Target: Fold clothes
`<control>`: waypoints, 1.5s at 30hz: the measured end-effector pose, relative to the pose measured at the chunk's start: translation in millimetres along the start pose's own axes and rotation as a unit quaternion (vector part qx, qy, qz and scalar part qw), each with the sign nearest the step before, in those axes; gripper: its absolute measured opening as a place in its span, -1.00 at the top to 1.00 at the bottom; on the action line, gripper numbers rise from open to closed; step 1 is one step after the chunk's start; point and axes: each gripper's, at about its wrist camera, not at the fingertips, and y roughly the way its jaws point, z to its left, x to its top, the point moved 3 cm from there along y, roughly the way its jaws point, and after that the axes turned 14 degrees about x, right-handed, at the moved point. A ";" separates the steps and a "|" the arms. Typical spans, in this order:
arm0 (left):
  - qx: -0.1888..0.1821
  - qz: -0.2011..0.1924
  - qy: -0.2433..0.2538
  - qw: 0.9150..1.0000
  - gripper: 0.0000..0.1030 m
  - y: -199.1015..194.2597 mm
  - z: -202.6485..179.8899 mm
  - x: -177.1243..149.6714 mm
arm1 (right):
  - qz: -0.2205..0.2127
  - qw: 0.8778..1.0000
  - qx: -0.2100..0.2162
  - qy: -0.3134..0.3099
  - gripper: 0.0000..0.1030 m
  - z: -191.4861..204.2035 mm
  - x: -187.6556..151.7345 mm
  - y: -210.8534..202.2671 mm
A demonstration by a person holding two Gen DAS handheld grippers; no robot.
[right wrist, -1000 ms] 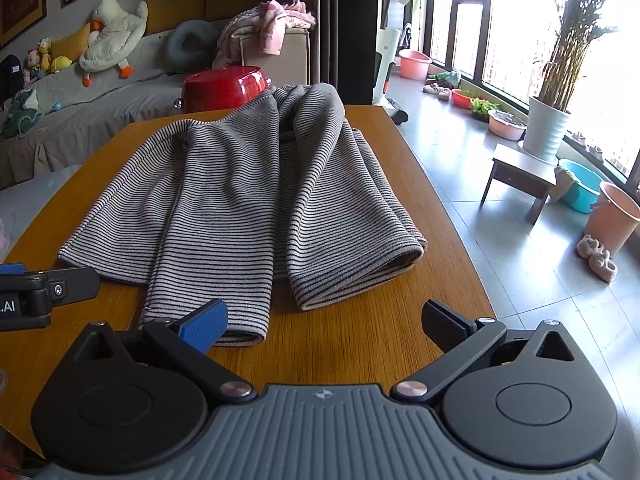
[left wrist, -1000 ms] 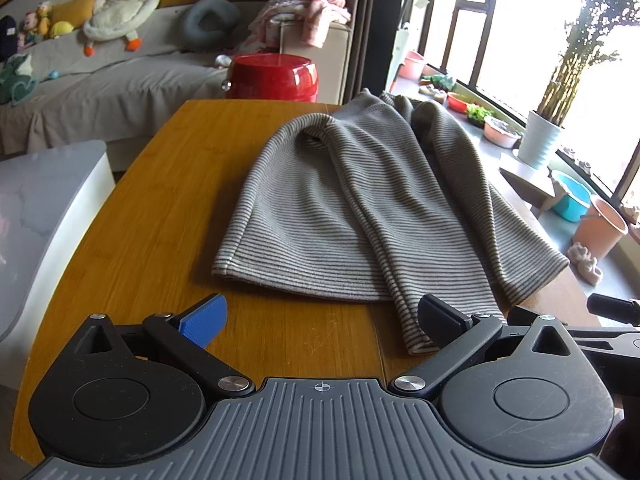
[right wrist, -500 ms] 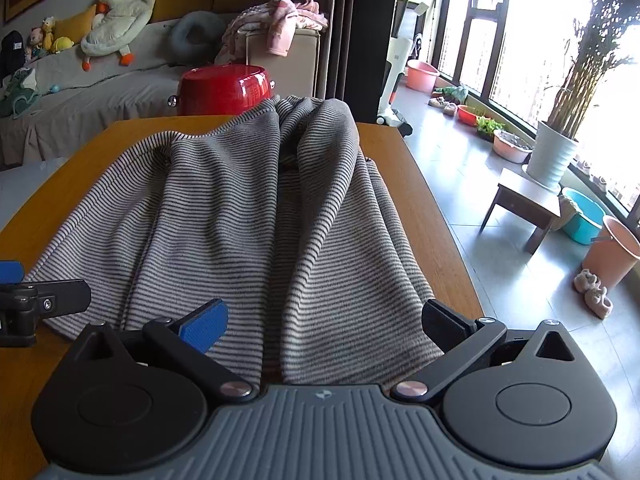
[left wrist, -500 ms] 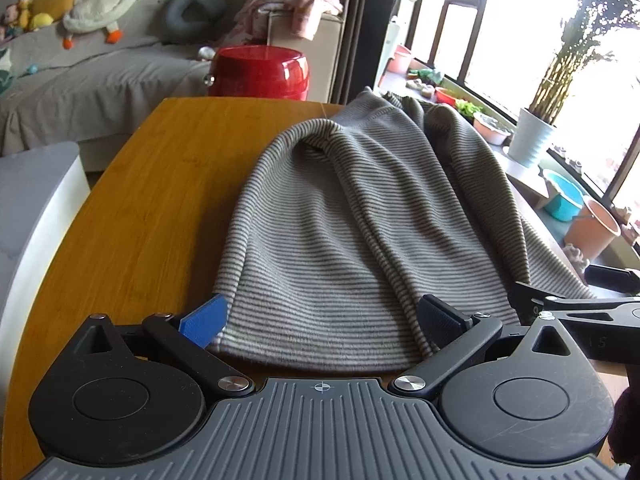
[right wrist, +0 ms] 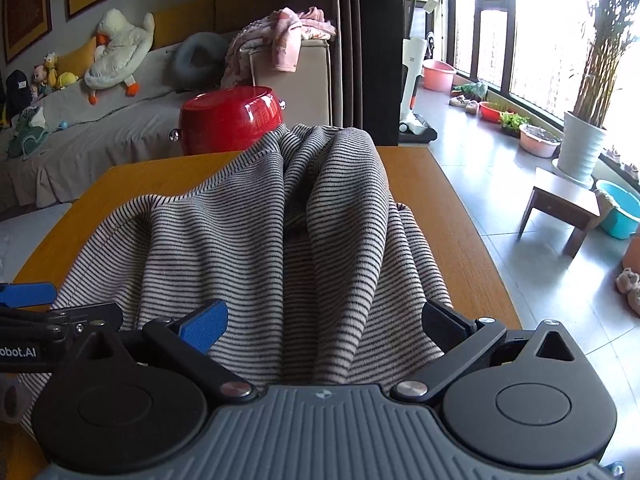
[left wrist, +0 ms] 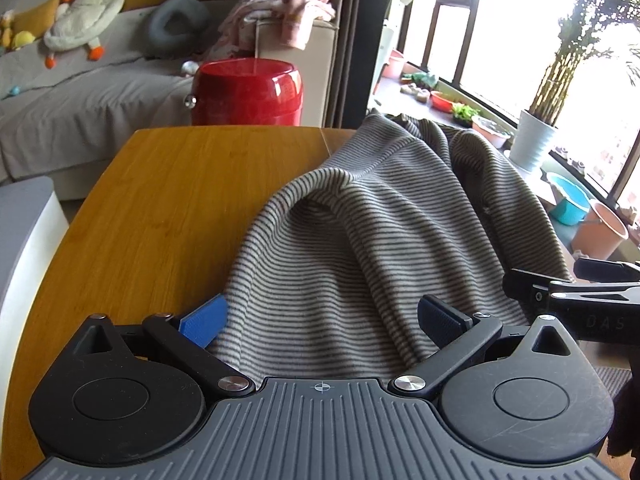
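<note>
A grey striped garment (left wrist: pixel 360 248) lies bunched lengthwise on the wooden table (left wrist: pixel 160 200). Its near hem runs between the wide-apart fingers of my left gripper (left wrist: pixel 320 320), which is open over the cloth. In the right wrist view the same garment (right wrist: pixel 280 248) fills the middle, its near edge passing between the spread fingers of my right gripper (right wrist: pixel 324 320), also open. The other gripper shows at the right edge of the left wrist view and at the left edge of the right wrist view. Whether the pads touch the fabric is hidden.
A red pot (left wrist: pixel 248 92) stands just beyond the table's far end, before a grey sofa (left wrist: pixel 80 100) with plush toys. A small stool (right wrist: pixel 560 208), basins and a potted plant (right wrist: pixel 580 148) sit on the floor to the right. Bare wood (right wrist: pixel 460 220) borders the garment.
Both grippers have moved forward over the garment's near hem, which now lies between their fingers. The cloth looks pushed up into taller folds. The fingers stay spread.
</note>
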 end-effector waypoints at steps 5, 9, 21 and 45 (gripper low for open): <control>-0.003 0.005 -0.004 1.000 -1.00 19.6 0.5 1.0 | 0.010 0.999 0.036 0.035 -1.00 -10.0 -1.5 21.6; -0.006 0.006 -0.009 1.000 -1.00 29.0 1.3 -1.3 | 0.003 0.999 0.037 0.028 -1.00 -10.1 -3.9 22.8; -0.027 -0.046 -0.013 0.999 -1.00 2.1 8.2 3.9 | -0.054 0.997 0.056 -0.013 -1.00 -16.2 5.1 -10.3; -0.067 -0.040 -0.018 0.997 -1.00 8.5 7.3 -26.9 | 0.004 0.998 0.061 0.006 -1.00 -23.6 -14.4 16.4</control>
